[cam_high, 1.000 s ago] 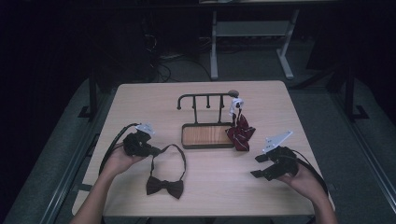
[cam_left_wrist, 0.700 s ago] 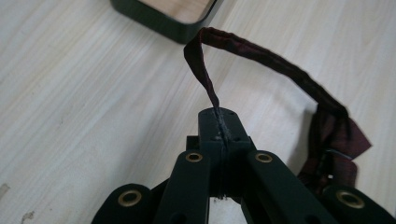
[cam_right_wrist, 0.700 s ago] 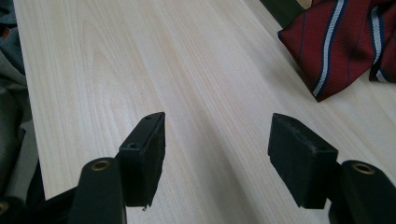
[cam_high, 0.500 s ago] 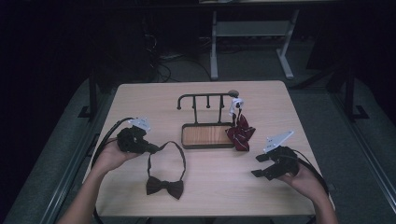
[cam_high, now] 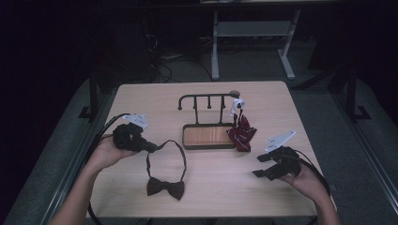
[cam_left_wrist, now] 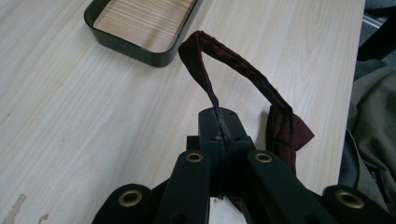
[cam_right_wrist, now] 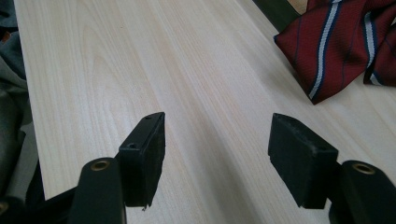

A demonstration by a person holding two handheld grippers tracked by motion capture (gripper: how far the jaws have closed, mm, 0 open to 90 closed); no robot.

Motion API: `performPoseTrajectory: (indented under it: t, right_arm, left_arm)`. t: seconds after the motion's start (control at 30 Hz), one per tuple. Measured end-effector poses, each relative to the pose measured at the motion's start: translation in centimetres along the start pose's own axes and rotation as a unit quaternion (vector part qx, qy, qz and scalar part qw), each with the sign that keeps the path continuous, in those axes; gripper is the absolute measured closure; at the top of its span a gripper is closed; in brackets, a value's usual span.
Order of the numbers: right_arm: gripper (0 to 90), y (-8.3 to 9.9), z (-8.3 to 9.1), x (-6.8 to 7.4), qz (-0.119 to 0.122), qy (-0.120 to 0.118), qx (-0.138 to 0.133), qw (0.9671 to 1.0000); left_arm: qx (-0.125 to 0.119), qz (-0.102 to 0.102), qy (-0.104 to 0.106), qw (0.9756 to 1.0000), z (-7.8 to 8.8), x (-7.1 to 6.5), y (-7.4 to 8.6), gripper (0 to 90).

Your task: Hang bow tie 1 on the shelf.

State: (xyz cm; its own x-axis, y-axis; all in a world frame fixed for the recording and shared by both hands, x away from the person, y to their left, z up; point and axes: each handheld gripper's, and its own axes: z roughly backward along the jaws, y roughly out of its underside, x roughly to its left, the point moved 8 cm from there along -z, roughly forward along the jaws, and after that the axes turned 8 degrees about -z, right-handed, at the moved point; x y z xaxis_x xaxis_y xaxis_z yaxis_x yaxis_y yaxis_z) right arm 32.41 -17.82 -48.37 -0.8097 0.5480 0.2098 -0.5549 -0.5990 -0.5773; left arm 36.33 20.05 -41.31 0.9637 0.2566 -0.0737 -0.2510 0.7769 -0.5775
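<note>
My left gripper (cam_left_wrist: 219, 122) is clenched on the neck strap (cam_left_wrist: 243, 74) of the dark bow tie (cam_high: 164, 187); in the left gripper view the jaws stand fully together with the thin band pinched between the pads, and the strap arches away from them in a loose loop. The bow itself hangs or rests just beyond and to one side of the jaws, against the tabletop (cam_high: 211, 187); whether it has cleared the surface I cannot tell. In the high view the bow lies near the front edge of the tabletop, toward me from the wooden tray (cam_high: 209, 136), with the strap running up to my left gripper at the tray's left.

My right gripper (cam_high: 265, 165) is released, jaws well apart with nothing between them, hovering over bare wood to the right of the tray and toward me from it.

Judgement on handling: the bow tie is light, soft and limp, so it will droop and swing from any single hold. The strap is narrow and could slip through the pads; a hold near the top of the loop suits hooking it on the rack (cam_high: 206, 101) behind the tray. A striped red tie (cam_high: 241, 133) already hangs from the rack's right end, touching the tray
</note>
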Motion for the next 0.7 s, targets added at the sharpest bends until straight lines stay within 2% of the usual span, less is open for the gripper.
performPoseTrajectory:
  t: [0.23,0.7]
  right_arm:
    - [36.3,0.0,0.0,0.0,0.003,0.002,-0.001,1.0000]
    - [36.4,-0.2,0.2,0.0,0.012,0.002,-0.005,0.9999]
  left_arm:
    - [0.004,-0.012,-0.001,0.9999,0.8,-0.4,-0.7,90.0]
    - [-0.002,-0.028,0.002,0.9996,2.3,-0.8,-2.4,90.0]
